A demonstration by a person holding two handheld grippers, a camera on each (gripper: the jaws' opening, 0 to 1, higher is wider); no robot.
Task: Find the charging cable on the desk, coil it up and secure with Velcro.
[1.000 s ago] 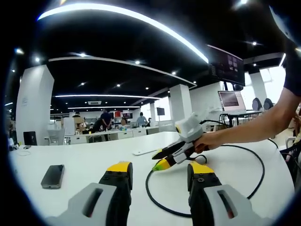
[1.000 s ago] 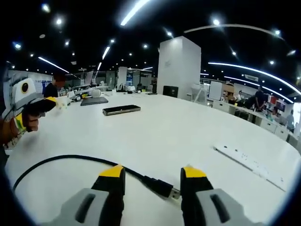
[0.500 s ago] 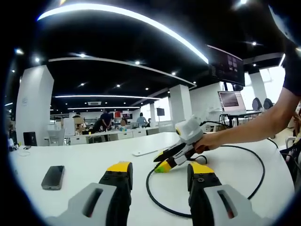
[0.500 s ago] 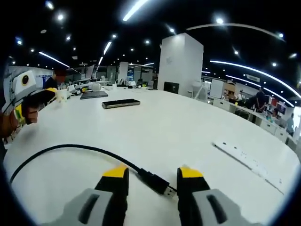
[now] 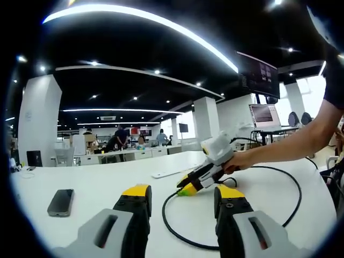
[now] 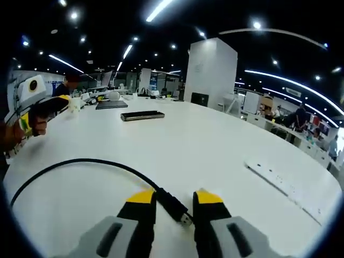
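A black charging cable [image 5: 171, 227] lies in a wide loop on the white desk [image 5: 97, 185]. Its plug end [image 6: 174, 206] sits between the jaws of my right gripper [image 6: 174, 198], which are narrowed around it with small gaps still showing. From there the cable [image 6: 70, 164] curves away to the left. In the left gripper view a hand holds the right gripper [image 5: 187, 189] with its tips low at the cable's end. My left gripper [image 5: 183, 192] hovers open over the loop with nothing in it. It shows at the far left as the left gripper [image 6: 63, 100], held by a hand.
A dark phone [image 5: 59, 201] lies on the desk to the left, seen also as the phone [image 6: 142, 115] further back. A white power strip [image 6: 290, 184] lies to the right and a closed laptop [image 6: 112, 105] far back. Desks, monitors and people stand beyond the desk edge.
The right gripper's jaws have drawn closer together around the plug, and that gripper has dipped slightly toward the desk. The left gripper has stayed put.
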